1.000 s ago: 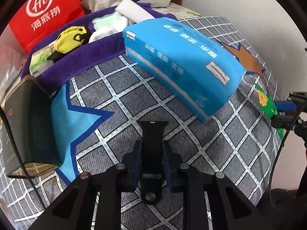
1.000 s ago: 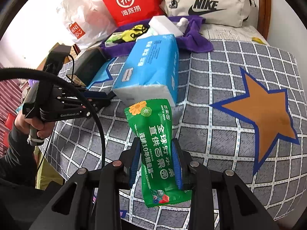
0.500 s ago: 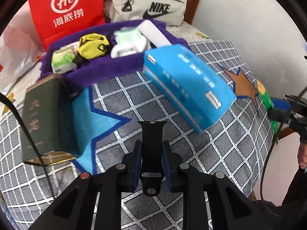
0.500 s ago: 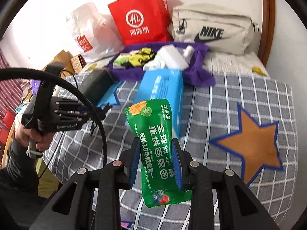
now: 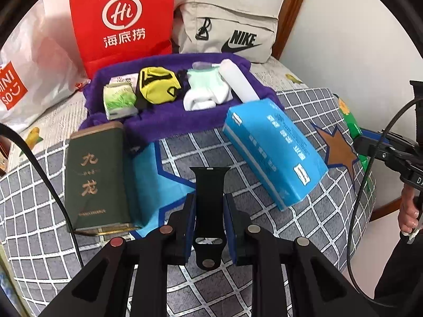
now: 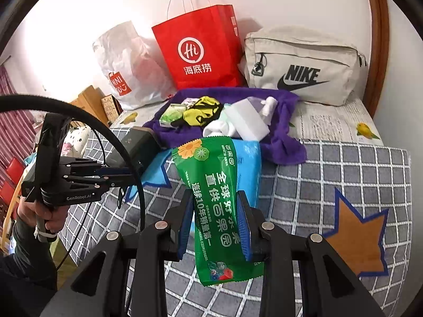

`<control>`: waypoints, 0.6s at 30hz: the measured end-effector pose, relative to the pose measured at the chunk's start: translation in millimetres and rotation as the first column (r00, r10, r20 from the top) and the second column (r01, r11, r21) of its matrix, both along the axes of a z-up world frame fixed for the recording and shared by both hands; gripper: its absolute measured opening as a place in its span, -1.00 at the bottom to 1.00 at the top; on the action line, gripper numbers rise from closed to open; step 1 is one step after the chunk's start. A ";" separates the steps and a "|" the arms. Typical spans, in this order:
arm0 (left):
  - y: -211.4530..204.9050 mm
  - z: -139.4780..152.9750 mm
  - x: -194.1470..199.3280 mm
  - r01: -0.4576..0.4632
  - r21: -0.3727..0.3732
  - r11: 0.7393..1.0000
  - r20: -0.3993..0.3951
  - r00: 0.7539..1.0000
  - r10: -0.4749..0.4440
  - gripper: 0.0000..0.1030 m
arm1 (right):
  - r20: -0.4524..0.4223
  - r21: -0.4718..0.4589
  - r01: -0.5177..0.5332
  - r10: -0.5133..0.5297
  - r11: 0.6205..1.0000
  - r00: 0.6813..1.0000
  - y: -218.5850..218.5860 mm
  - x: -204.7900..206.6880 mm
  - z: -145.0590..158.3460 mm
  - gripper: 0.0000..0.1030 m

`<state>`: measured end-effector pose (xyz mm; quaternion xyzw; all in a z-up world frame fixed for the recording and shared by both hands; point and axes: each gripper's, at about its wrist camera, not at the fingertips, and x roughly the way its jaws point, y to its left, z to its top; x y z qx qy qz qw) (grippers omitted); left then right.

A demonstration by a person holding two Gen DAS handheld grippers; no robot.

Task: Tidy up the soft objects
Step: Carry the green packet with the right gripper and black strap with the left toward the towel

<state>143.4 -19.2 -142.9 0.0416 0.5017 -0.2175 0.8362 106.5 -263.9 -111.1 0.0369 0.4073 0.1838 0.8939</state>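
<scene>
Both hands lifted up, away from the purple towel [image 5: 169, 116].

Left jaws grip the black strap [image 5: 209, 192]; right jaws grip the green packet [image 6: 219, 206], ready to sort.

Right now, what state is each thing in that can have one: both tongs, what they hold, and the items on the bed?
Left tongs: shut on black watch strap.
Right tongs: shut on green snack packet, sealed, held off the bed.
Blue tissue pack: lying flat on the bedspread.
Dark green box: closed, lying flat.
Purple towel: spread, carrying small soft items.
Red paper bag: upright.
</scene>
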 end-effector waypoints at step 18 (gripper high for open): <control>7.8 22.0 37.1 -0.015 -0.024 1.000 0.064 0.998 0.017 -0.61 | -0.005 0.008 -0.020 0.020 1.000 1.000 17.4 43.0 -3.9 -0.39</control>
